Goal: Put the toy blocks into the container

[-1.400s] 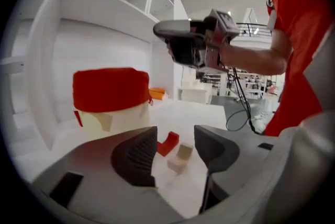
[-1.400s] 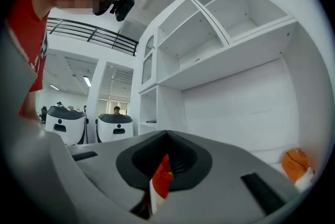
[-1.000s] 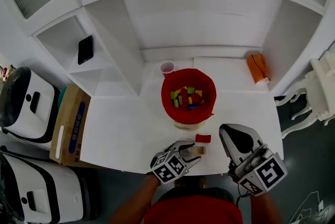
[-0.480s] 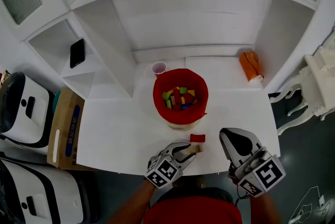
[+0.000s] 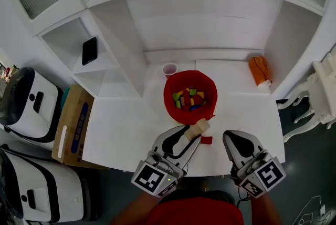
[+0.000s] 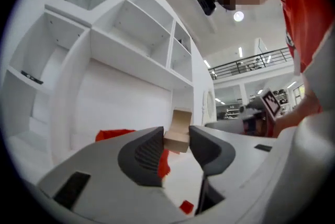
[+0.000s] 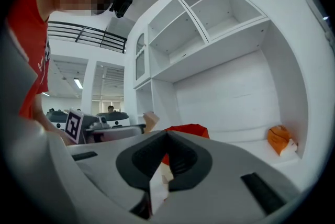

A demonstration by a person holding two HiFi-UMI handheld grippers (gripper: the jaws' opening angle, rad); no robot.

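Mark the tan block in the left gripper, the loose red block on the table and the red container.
tan block [image 6: 178, 133], left gripper view, its gripped lower end.
red block [image 5: 206, 140], head view, its top face.
red container [image 5: 190, 77], head view, its far rim.

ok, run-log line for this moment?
left claw: shut on tan block | right claw: shut, empty | red container: blocks inside | red block: on table

The person wore a red shirt [image 5: 199, 212]. The left gripper [image 5: 191, 133] and right gripper [image 5: 230, 137] had pale grey shells and dark ribbed pads [image 6: 146, 152]. Each carried a cube [image 5: 152, 178] of black-and-white square markers.
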